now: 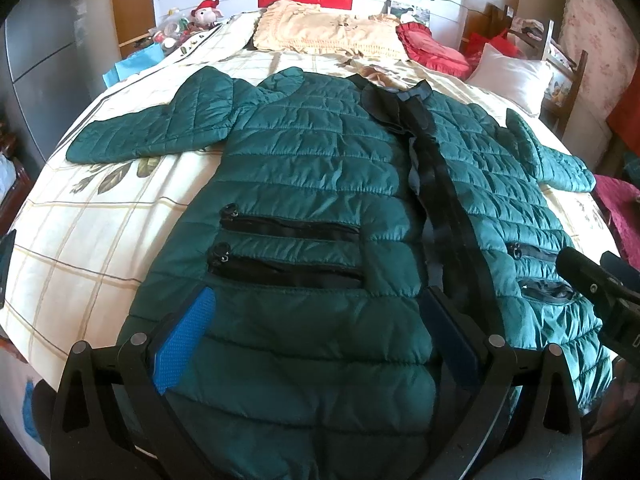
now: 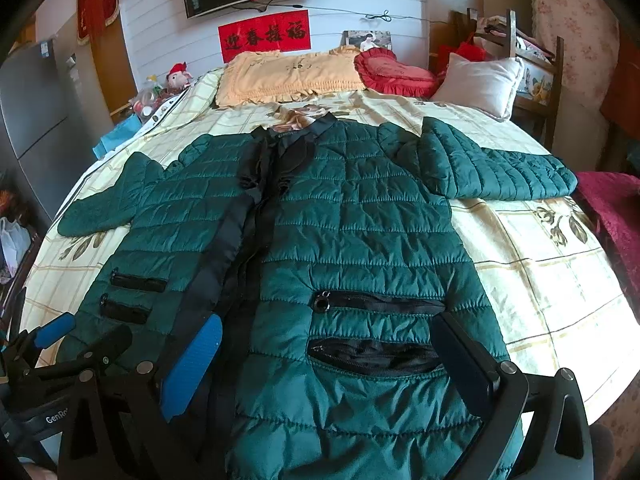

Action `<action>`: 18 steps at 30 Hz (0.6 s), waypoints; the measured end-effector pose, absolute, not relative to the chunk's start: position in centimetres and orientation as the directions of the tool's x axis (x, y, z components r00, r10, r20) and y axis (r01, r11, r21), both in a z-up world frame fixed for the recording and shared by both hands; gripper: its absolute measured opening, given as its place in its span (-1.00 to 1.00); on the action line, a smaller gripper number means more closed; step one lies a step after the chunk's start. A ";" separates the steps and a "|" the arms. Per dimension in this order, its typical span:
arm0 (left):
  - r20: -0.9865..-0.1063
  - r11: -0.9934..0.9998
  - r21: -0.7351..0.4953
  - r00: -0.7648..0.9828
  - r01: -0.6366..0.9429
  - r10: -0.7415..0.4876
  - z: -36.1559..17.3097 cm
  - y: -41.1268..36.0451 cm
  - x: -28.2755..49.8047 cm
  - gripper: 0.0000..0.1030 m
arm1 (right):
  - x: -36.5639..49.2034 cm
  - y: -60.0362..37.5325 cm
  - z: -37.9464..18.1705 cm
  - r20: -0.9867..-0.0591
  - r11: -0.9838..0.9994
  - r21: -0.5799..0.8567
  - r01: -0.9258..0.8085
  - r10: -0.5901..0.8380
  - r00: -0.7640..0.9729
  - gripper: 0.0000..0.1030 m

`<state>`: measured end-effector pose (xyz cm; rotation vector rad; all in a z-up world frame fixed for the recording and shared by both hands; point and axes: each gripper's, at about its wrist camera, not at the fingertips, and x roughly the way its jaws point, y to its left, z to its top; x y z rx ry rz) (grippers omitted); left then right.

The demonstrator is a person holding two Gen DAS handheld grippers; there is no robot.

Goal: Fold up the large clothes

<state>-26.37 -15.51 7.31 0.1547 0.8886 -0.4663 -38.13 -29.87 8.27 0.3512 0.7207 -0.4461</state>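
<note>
both grippers (image 1: 316,344) (image 2: 332,364) spread wide over jacket (image 1: 320,184) hem

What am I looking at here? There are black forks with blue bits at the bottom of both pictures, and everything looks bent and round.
Those forks are hand-held grippers; a person carries one in each hand. Each has a wide-angle camera looking along its jaws, which bends the view. One picture comes from the left gripper, the other from the right gripper. The blue strips are pads on the jaws. A green quilted jacket lies spread flat, front up, on a bed, with pillows at the far end. Both grippers stand open above the jacket's hem, and nothing is held.
</note>
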 end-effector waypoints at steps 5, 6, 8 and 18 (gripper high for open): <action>-0.775 0.891 -0.057 0.543 0.450 -0.324 7.3 -15.6 -26.2 0.99 | -37.9 -29.9 8.2 -0.698 0.851 0.157 0.502 -0.264 0.666 1.00; -0.775 0.891 -0.056 0.544 0.450 -0.323 7.3 -15.6 -26.2 0.99 | -37.8 -29.9 8.1 -0.700 0.852 0.157 0.500 -0.262 0.665 1.00; -0.774 0.892 -0.054 0.545 0.448 -0.321 7.3 -15.6 -26.0 0.99 | -37.5 -29.9 8.1 -0.701 0.853 0.161 0.496 -0.255 0.666 1.00; -0.771 0.902 -0.052 0.557 0.429 -0.309 7.6 -15.5 -24.9 0.99 | -36.7 -30.5 8.4 -0.694 0.851 0.162 0.499 -0.262 0.671 1.00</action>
